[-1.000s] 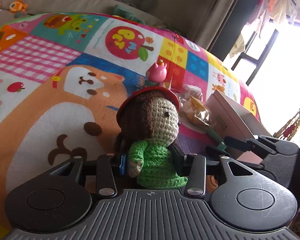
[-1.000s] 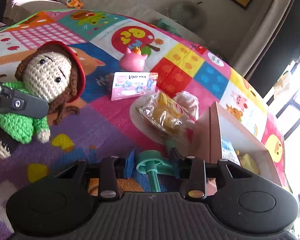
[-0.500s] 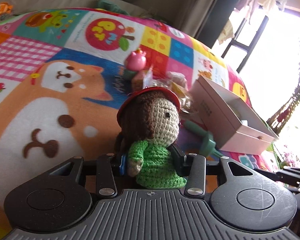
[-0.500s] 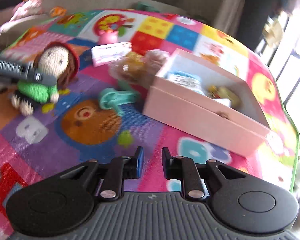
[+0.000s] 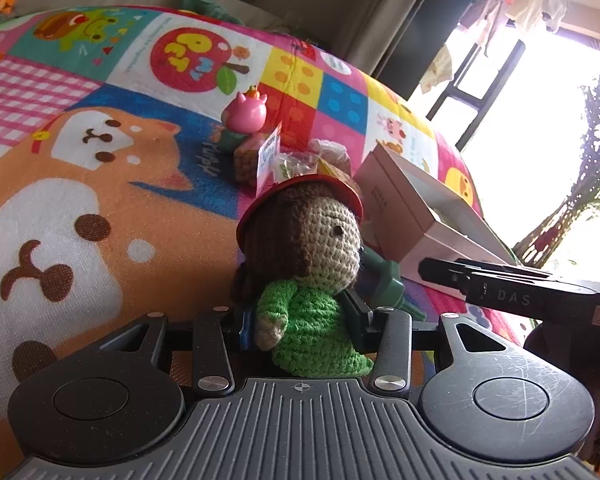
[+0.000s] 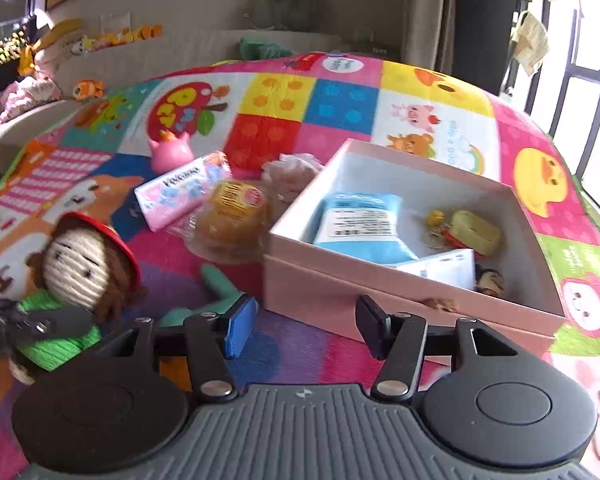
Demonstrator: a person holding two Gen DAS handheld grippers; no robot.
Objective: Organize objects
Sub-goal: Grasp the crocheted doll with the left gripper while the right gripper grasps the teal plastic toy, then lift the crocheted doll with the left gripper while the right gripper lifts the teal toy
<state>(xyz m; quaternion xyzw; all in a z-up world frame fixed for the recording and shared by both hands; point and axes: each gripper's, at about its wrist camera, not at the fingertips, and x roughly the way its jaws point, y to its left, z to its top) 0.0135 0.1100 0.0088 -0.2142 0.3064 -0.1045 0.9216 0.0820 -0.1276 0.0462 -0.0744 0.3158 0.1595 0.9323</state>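
My left gripper (image 5: 305,320) is shut on a crocheted doll (image 5: 312,264) with a green dress and red hat, held above the colourful play mat (image 5: 100,184). The doll also shows in the right wrist view (image 6: 76,276), left of my right gripper (image 6: 304,328), which is open and empty just in front of the pink box (image 6: 380,296). The open box holds a blue packet (image 6: 360,224), a yellow-green toy (image 6: 474,232) and other small items. A teal plastic toy (image 6: 216,292) lies on the mat between doll and box.
On the mat behind lie a pink pig toy (image 6: 170,152), a pink tissue pack (image 6: 180,192), a wrapped yellow snack (image 6: 232,216) and a pinkish bundle (image 6: 292,172). A sofa with soft toys (image 6: 88,88) runs along the back. A bright window (image 5: 540,120) is to the right.
My right gripper let go of the teal toy, rose and moved right to the box front, shut briefly, then opened. The left gripper kept its hold on the doll and shifted slightly.
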